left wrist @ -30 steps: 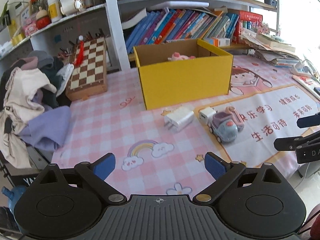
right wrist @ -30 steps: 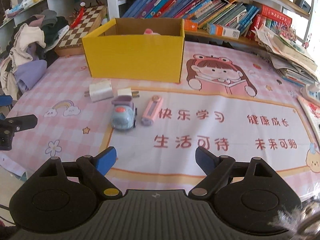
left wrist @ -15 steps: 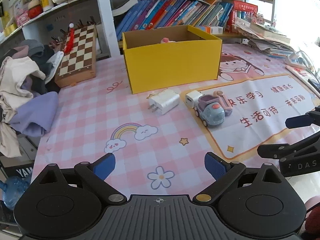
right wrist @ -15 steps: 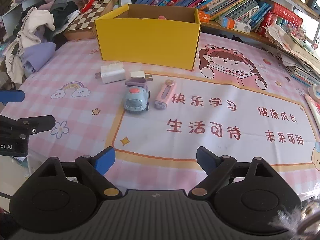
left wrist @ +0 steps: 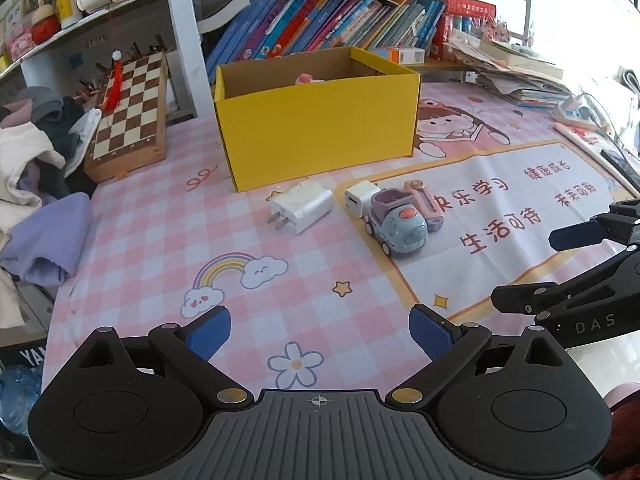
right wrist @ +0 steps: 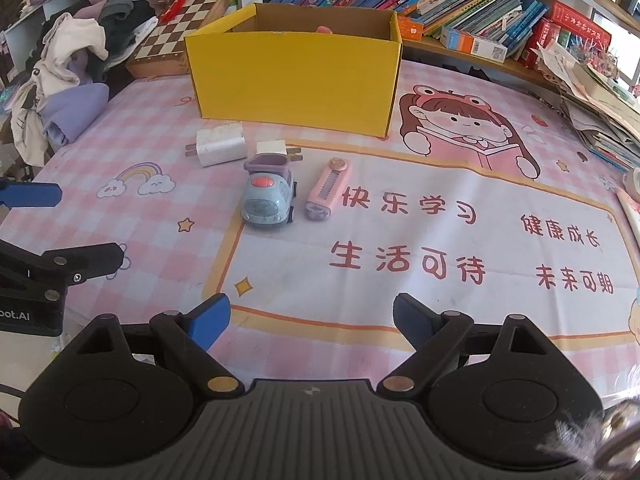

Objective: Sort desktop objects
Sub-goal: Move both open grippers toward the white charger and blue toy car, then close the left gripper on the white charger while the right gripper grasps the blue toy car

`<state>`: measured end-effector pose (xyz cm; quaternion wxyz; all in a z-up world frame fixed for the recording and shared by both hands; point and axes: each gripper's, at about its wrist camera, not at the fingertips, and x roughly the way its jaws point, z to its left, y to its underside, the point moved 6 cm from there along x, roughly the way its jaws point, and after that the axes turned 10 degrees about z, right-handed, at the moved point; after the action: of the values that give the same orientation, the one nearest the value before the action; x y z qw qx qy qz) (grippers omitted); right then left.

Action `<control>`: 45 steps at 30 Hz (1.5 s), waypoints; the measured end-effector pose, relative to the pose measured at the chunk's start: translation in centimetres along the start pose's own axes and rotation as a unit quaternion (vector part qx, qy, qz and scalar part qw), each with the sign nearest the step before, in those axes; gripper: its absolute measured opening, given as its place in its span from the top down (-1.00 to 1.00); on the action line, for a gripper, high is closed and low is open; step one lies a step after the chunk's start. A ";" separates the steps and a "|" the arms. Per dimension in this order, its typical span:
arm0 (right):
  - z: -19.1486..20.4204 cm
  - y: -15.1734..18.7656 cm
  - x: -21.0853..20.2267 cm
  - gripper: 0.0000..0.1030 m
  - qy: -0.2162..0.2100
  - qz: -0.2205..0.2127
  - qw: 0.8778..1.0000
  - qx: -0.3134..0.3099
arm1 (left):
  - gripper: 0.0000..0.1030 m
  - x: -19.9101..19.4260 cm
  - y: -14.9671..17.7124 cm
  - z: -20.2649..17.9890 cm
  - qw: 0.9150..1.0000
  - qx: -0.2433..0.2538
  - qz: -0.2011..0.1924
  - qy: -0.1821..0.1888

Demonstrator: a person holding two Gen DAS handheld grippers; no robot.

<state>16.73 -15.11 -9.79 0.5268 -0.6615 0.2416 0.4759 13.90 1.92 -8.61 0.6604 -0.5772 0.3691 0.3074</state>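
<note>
Left gripper (left wrist: 319,334) wide open, blue pads (left wrist: 209,332) apart and holding nothing, hovering above the pink checked table mat (left wrist: 160,216). Straight ahead of it and well apart, a large white plastic wall charger (left wrist: 301,207) lying flat, prongs turned toward the gripper's left. Just right of that, a small white cube charger (left wrist: 359,199), touching the rear of a pale blue and lilac toy car (left wrist: 397,225). Tucked behind the car on its far right side, a pink plastic utility knife (left wrist: 428,206), partly hidden. Farther ahead, beyond all four, an open yellow cardboard box (left wrist: 320,128) with something pink showing inside, too hidden to identify. Off to the far left, a wooden chessboard case (left wrist: 130,112) propped against the shelf and a heap of clothes (left wrist: 36,184).

Right gripper (right wrist: 311,318) likewise spread open and empty, low over the mat. Ahead and slightly left, the toy car (right wrist: 269,192) facing it nose first, with the pink utility knife (right wrist: 329,189) just beside on the right, lying lengthwise away from the gripper. Behind the car, the small cube charger (right wrist: 273,147); left of that, the large wall charger (right wrist: 221,145). Yellow box (right wrist: 296,76) beyond, near the chargers.
</note>
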 end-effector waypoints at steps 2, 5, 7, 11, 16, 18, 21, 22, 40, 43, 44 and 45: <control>-0.1 -0.3 0.1 -0.72 -0.001 -0.001 1.000 -0.001 | -0.90 0.1 -0.2 0.1 1.000 -0.001 0.000 -0.004; -0.1 -0.8 0.2 -0.69 -0.002 -0.006 1.000 -0.004 | -0.90 0.0 -0.6 0.3 1.000 -0.002 -0.008 -0.008; -0.1 -1.1 0.3 -0.67 -0.004 -0.008 1.000 -0.006 | -0.90 -0.1 -1.0 0.3 1.000 0.000 -0.017 -0.008; -0.1 -2.0 0.5 -0.66 -0.007 -0.011 1.000 -0.013 | -0.90 0.0 -1.5 0.3 1.000 0.006 -0.023 -0.012; -0.1 -3.1 0.8 -0.63 -0.013 -0.014 1.000 -0.021 | -0.90 0.4 -2.0 0.6 1.000 -0.001 -0.020 -0.016; 0.0 -3.5 1.0 -0.58 -0.018 -0.013 0.999 -0.025 | -0.90 0.6 -2.1 0.9 1.000 -0.005 -0.018 -0.019; 0.1 -4.2 1.5 -0.43 -0.026 -0.011 0.999 -0.031 | -0.90 0.9 -2.2 1.3 1.000 -0.012 -0.015 -0.022; 0.2 -4.3 1.6 -0.38 -0.029 -0.009 0.999 -0.033 | -0.90 1.0 -2.3 1.4 1.000 -0.014 -0.014 -0.023; 1.0 -7.7 3.9 -0.17 -0.088 -0.002 0.993 -0.083 | -0.85 2.8 -4.3 1.6 0.999 -0.018 -0.009 -0.043; 1.5 -8.2 4.6 -0.17 -0.096 0.004 0.991 -0.092 | -0.85 3.0 -4.3 1.8 0.999 -0.019 -0.003 -0.047; 1.7 -8.4 4.9 -0.17 -0.098 0.007 0.991 -0.095 | -0.85 3.0 -4.4 1.9 0.999 -0.021 -0.002 -0.048; 1.8 -8.5 5.1 -0.17 -0.098 0.010 0.990 -0.098 | -0.85 3.0 -4.4 2.0 0.999 -0.022 -0.002 -0.049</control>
<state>25.28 -9.70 -10.34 0.4755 -0.6575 0.1476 0.5655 19.48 3.19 -8.69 0.6652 -0.5766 0.3284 0.3424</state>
